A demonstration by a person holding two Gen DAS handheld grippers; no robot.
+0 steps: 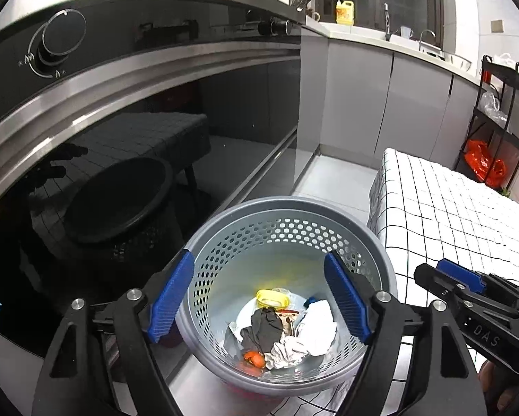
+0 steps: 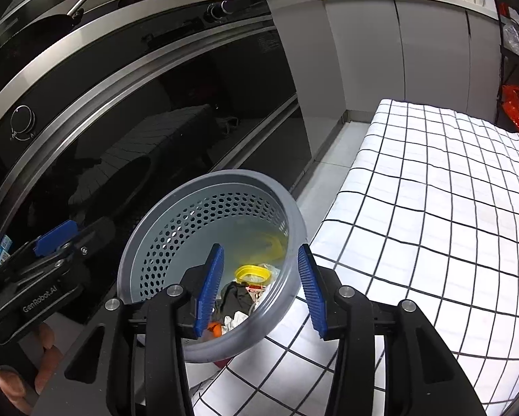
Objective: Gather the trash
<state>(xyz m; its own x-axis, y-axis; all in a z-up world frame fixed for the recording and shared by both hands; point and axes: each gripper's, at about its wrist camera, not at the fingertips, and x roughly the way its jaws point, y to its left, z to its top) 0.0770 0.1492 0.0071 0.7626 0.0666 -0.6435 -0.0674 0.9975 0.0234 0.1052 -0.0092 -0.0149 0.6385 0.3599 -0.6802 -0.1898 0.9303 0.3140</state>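
A grey perforated trash basket (image 1: 386, 260) stands on the floor between the oven and the table; it also shows in the right wrist view (image 2: 294, 215). Inside lie a yellow lid (image 1: 272, 299), a dark rag (image 1: 266, 327), crumpled white paper (image 1: 316, 327) and an orange scrap (image 1: 253, 357). The yellow lid (image 2: 253, 274) and dark rag (image 2: 236, 294) also show in the right wrist view. My left gripper (image 1: 259, 300) is open and empty above the basket. My right gripper (image 2: 261, 287) is open and empty over the basket's right rim. Each gripper appears in the other's view.
A black glass oven front (image 1: 138, 180) is close on the left. A table with a white checked cloth (image 2: 432, 208) is on the right. Grey cabinets (image 1: 380, 97) and a black rack (image 1: 498, 118) with an orange bag (image 1: 483, 161) stand behind.
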